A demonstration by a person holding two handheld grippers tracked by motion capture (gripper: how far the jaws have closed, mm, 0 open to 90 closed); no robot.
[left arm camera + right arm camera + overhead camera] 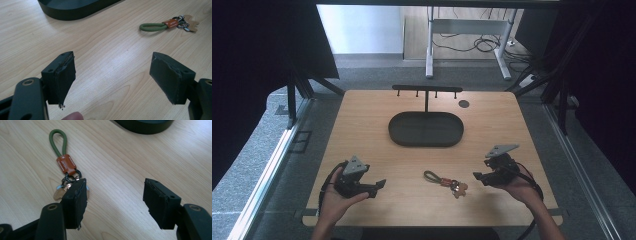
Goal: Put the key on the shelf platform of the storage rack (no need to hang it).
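Nearest the person, the left claw (379, 184) and the right claw (477, 176) hover low over the pale wood-grain counter (362, 125), each with its jaws spread wide and nothing between them. Their pads (75, 205) are blocks of black rubbery foam, frayed at the edges.

Between the two claws lies the keychain (446, 181), flat on the wood and much closer to the right claw. It has a green cord loop (58, 142), a stitched brown leather tab (66, 164) and a small cluster of metal rings and keys (65, 185), partly hidden behind the right claw's near jaw.

The likely trouble: the cord is thin and lies flush on a smooth surface, so a pinch from above may close on air or push the bunch sideways. Grabbing the loose keys instead could let them swivel and slip out.

Farther back sits a dark, matte oval tray (426, 129) with a raised rim, and behind it a slim black T-shaped stand with small pegs (427, 90). Those pegs look short, so a swinging loop could easily miss one.
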